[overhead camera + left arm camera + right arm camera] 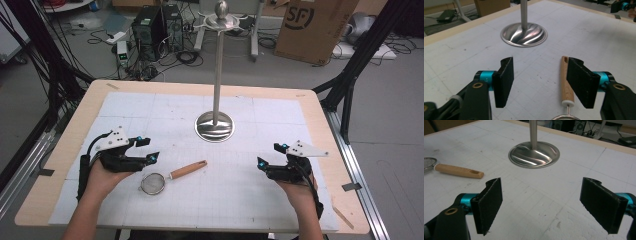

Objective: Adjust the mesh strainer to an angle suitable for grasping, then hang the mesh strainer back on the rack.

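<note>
A small wire strainer (153, 183) with a wooden handle (187, 170) lies flat on the white mat, between my two hands and nearer the left one. My left gripper (149, 149) hovers just left of it, open, with nothing between its pads. In the left gripper view the handle (564, 75) lies on the mat beside the right jaw, outside the grip of the open left gripper (540, 72). My right gripper (269, 155) stands open and empty at the right. From the right gripper (541, 195) the strainer's handle (459, 170) lies far off to the left.
A tall steel stand rises from a round base (214, 126) at the middle of the mat, ahead of both grippers; the base (524, 35) (534, 155) shows in both gripper views. The white gridded mat (250, 200) covers a wooden table (80, 115). Boxes, cables and frames stand on the floor beyond.
</note>
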`<control>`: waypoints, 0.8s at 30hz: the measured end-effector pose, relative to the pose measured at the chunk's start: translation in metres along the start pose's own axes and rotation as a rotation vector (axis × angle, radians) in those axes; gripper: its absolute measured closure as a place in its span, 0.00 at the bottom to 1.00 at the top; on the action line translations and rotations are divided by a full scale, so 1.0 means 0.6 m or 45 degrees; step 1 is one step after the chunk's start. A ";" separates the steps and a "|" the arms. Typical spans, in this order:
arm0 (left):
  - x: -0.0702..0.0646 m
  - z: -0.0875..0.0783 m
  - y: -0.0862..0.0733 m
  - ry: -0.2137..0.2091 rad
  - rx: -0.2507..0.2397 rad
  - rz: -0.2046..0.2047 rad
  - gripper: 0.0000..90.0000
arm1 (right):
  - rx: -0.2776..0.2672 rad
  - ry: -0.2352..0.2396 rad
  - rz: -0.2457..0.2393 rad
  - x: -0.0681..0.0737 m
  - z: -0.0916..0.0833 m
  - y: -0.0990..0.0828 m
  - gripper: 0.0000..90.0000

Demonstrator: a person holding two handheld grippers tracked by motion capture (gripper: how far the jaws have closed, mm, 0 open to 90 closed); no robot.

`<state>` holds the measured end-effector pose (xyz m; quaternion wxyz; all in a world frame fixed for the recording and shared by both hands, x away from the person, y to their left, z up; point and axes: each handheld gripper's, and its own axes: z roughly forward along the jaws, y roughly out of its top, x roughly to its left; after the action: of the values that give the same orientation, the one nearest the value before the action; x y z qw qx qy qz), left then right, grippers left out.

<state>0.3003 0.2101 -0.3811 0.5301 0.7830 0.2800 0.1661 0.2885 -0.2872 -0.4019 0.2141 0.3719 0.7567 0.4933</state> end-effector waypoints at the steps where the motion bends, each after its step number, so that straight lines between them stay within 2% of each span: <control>1: 0.001 -0.002 0.001 0.001 -0.013 0.002 0.41 | 0.000 0.000 -0.008 0.000 0.000 0.000 0.19; 4: 0.002 -0.003 0.001 0.005 -0.028 -0.012 0.35 | -0.002 0.002 -0.012 0.002 0.001 0.001 0.19; 10: -0.001 0.007 -0.001 0.017 0.010 -0.020 0.30 | -0.005 0.005 -0.004 0.000 0.000 0.001 0.19; 16: -0.012 0.024 -0.004 0.001 0.073 -0.009 0.29 | 0.002 0.010 -0.012 0.002 0.001 0.001 0.19; 19: -0.018 0.031 -0.004 0.011 0.099 -0.006 0.26 | 0.005 0.013 -0.019 0.003 0.003 0.001 0.19; 24: -0.035 0.045 -0.007 -0.007 0.155 0.027 0.26 | 0.002 0.024 -0.024 0.007 0.002 0.003 0.19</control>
<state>0.2977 0.1785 -0.3943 0.4803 0.8172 0.2799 0.1522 0.2872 -0.2829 -0.4006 0.2114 0.3603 0.7625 0.4940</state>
